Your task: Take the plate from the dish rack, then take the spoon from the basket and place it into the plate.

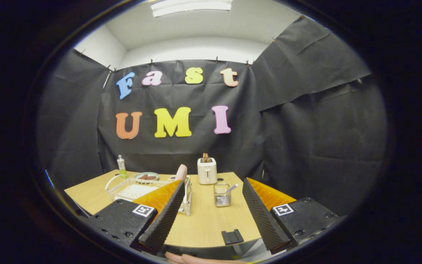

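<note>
Gripper (211, 216) fingers spread wide, holding nothing – basket (222, 195) with spoon (232, 188) beyond them; toaster (207, 171) behind basket, dish rack (123, 189) left, its pink plate (181, 172) partly hidden by the left finger

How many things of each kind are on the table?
Dish rack: 1
Pink plate in the rack: 1
Toaster: 1
Basket holding a spoon: 1 each
Bottle: 1
Dish: 1
Black clip: 1
Total: 8
The claw is open, holding nothing.
</note>
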`<state>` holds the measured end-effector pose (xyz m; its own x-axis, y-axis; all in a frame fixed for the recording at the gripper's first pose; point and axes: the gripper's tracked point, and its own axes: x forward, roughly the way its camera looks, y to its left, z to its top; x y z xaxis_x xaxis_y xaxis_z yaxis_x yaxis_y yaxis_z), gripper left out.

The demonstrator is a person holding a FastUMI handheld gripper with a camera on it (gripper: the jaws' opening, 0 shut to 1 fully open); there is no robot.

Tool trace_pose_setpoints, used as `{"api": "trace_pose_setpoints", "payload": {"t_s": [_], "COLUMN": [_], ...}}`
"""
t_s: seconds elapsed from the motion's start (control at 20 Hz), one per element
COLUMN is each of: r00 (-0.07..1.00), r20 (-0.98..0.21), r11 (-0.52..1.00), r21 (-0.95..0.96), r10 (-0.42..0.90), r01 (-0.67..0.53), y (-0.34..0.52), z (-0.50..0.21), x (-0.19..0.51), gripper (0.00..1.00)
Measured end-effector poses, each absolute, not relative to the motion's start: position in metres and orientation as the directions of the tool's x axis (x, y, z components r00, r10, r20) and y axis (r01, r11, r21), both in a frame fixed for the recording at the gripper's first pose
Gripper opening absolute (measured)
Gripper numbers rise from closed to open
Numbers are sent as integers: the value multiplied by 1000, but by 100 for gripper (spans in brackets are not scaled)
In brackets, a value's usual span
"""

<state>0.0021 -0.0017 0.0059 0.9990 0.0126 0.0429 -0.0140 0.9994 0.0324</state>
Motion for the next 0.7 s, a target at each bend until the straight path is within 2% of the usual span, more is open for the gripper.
{"api": "trace_pose_setpoints", "payload": {"t_s": [0.35,0.55,0.7], "r00": [999,998,992], "r20": [40,-38,-108], "r11": [1000,996,996], "r21": [4,78,65], "r10": [11,50,69], "r01": [-11,-47,-62], "y": [15,31,40], "z": [27,46,66], "x": [36,77,122], "gripper": [100,100,100]}}
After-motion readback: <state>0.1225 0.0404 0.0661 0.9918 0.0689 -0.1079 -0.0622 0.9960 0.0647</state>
